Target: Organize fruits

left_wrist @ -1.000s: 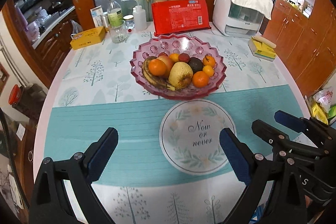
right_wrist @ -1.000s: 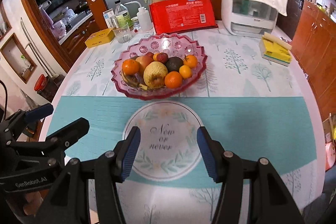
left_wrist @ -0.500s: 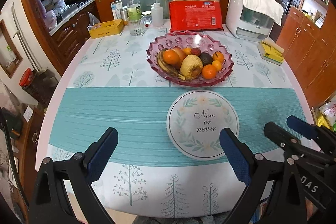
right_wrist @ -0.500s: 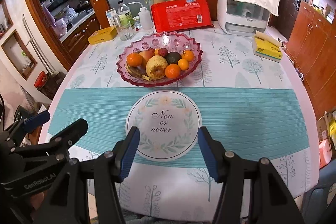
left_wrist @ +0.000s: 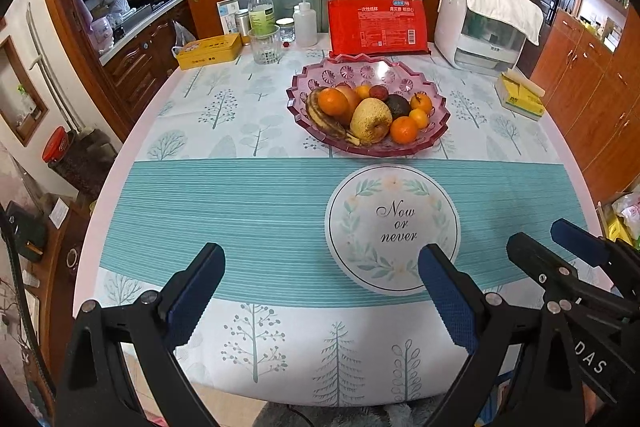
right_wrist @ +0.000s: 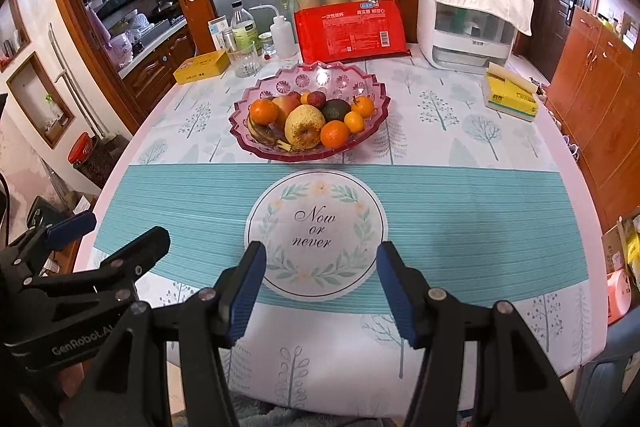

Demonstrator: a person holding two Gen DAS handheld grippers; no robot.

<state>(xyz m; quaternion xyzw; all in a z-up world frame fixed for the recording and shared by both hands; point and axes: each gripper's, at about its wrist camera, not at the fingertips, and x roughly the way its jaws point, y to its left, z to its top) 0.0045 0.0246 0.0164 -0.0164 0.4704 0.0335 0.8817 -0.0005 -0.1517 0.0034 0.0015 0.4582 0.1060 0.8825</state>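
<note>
We read "Now or never" in script inside the round wreath print [right_wrist: 316, 233] on the tablecloth [right_wrist: 460, 219]. The left gripper [right_wrist: 72, 239], seen from the right wrist, bears "GenRobot.AI" in white. The right gripper [left_wrist: 560, 243], seen from the left wrist, shows "DAS". The red pack [left_wrist: 378, 29] carries Chinese print too small to read.

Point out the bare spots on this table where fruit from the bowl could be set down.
Free: the teal stripe left of the round "Now or never" print, the print itself, and the tree-patterned cloth between the bowl and the yellow tissue pack. Crowded: the far edge, with glass, bottles, yellow tin, red pack and white appliance.
</note>
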